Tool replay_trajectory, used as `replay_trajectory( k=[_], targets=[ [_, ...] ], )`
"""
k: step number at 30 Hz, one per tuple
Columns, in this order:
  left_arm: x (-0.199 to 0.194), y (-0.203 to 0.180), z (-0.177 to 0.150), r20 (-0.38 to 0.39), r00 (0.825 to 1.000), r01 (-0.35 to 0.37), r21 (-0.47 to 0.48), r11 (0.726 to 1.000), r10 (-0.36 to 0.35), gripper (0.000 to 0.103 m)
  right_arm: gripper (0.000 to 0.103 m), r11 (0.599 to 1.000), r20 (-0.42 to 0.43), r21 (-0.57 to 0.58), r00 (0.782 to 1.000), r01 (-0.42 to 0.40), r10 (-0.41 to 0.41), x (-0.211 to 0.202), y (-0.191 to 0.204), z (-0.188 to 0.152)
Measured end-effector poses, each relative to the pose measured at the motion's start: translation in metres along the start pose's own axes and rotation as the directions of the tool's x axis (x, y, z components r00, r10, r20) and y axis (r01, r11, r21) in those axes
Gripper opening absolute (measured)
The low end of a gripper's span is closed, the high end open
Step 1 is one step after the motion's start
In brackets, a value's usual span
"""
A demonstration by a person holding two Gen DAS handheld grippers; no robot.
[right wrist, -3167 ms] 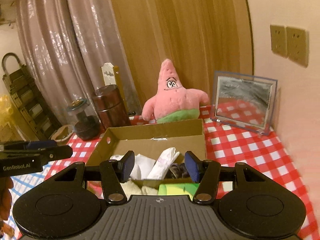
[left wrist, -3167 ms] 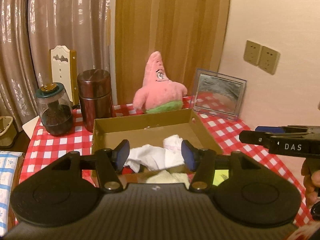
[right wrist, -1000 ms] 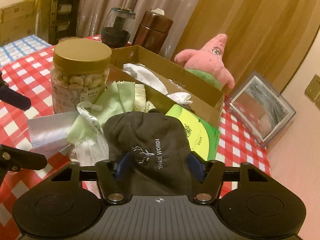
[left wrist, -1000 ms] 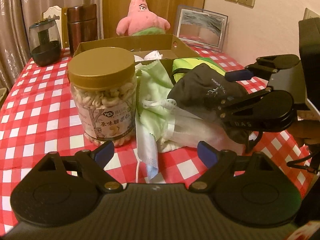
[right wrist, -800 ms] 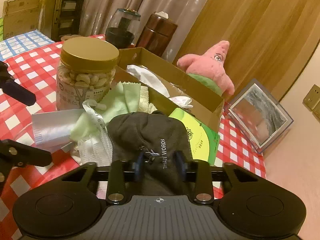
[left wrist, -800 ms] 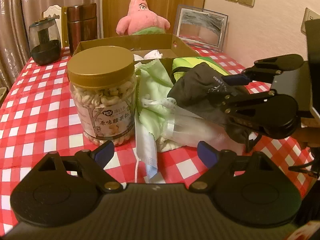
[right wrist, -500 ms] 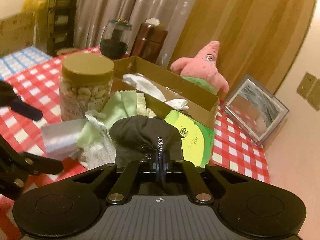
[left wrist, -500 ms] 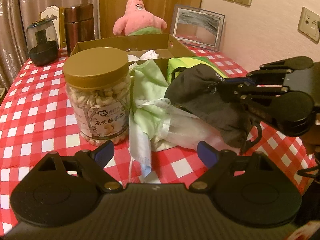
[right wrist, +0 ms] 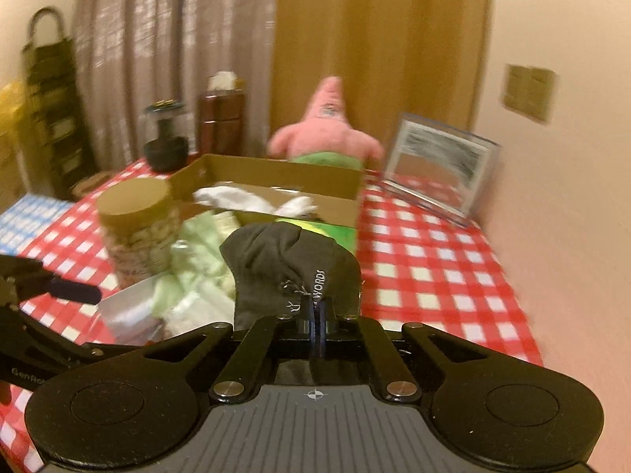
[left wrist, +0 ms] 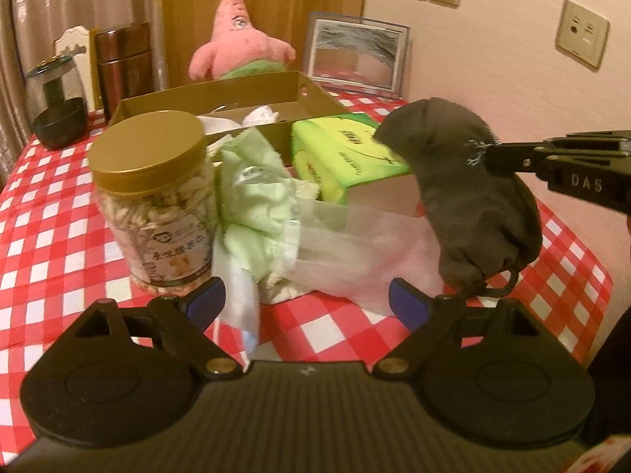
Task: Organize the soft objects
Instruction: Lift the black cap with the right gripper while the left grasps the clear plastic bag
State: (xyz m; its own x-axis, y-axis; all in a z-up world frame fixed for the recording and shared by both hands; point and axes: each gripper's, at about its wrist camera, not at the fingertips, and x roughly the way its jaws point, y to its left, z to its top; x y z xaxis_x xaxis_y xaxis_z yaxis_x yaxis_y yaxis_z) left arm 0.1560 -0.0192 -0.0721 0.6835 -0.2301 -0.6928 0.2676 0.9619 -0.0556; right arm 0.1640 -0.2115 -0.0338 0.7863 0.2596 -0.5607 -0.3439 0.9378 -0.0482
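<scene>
The right gripper (right wrist: 314, 311) was clenched on the dark cap (right wrist: 292, 264), its 2 fingers pinched together on a fold of the fabric at the lower centre of the right wrist view; in the left wrist view the same cap (left wrist: 469, 197) hung lifted at the right of the frame, its lower edge just above the checked tablecloth (left wrist: 47, 213). The left gripper (left wrist: 305, 301) stood released, jaws wide apart and holding nothing, low in the frame before the pile of soft things: a pale green cloth (left wrist: 252, 193) and a translucent white bag (left wrist: 355, 244). To the left of the pile stood a jar of nuts (left wrist: 157, 205) with a gold lid. Behind it lay a green box (left wrist: 343, 153) against the cardboard box (left wrist: 221, 94), which held white cloths (left wrist: 260, 114). A pink plush star (left wrist: 236, 39) sat at the upper centre.
</scene>
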Motion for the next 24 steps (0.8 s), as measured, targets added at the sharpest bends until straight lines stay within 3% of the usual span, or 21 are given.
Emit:
replay_trajectory(
  k=[9,13,15,17,20,23,24],
  targets=[
    [0.023,-0.031,0.001,-0.033,0.998,0.056,0.129,0.99,-0.053,0.09,0.002,0.99,-0.096,0.109,0.992,0.089,-0.078,-0.005,-0.039,-0.013],
    [0.037,-0.048,-0.002,-0.037,0.998,0.059,0.286,0.956,-0.051,0.09,0.002,0.989,-0.128,0.123,0.989,0.084,-0.068,0.001,-0.045,-0.018],
    [0.042,-0.057,-0.006,-0.032,0.998,0.064,0.406,0.912,-0.055,0.09,0.002,0.989,-0.132,0.126,0.989,0.078,-0.061,0.004,-0.047,-0.019],
    [0.048,-0.065,-0.011,-0.035,0.998,0.067,0.533,0.843,-0.057,0.09,0.002,0.989,-0.132,0.125,0.989,0.076,-0.059,0.007,-0.046,-0.019],
    [0.057,-0.07,-0.019,-0.037,0.999,0.046,0.683,0.729,-0.029,0.09,0.002,0.989,-0.138,0.133,0.989,0.071,-0.052,0.011,-0.045,-0.02],
    [0.066,-0.072,-0.027,-0.012,1.0,0.004,0.804,0.595,0.009,0.088,0.002,0.988,-0.142,0.141,0.989,0.066,-0.046,0.015,-0.045,-0.021],
    [0.068,-0.072,-0.028,-0.004,1.0,-0.006,0.824,0.566,0.017,0.086,0.002,0.987,-0.143,0.145,0.989,0.065,-0.044,0.016,-0.044,-0.022]
  ],
)
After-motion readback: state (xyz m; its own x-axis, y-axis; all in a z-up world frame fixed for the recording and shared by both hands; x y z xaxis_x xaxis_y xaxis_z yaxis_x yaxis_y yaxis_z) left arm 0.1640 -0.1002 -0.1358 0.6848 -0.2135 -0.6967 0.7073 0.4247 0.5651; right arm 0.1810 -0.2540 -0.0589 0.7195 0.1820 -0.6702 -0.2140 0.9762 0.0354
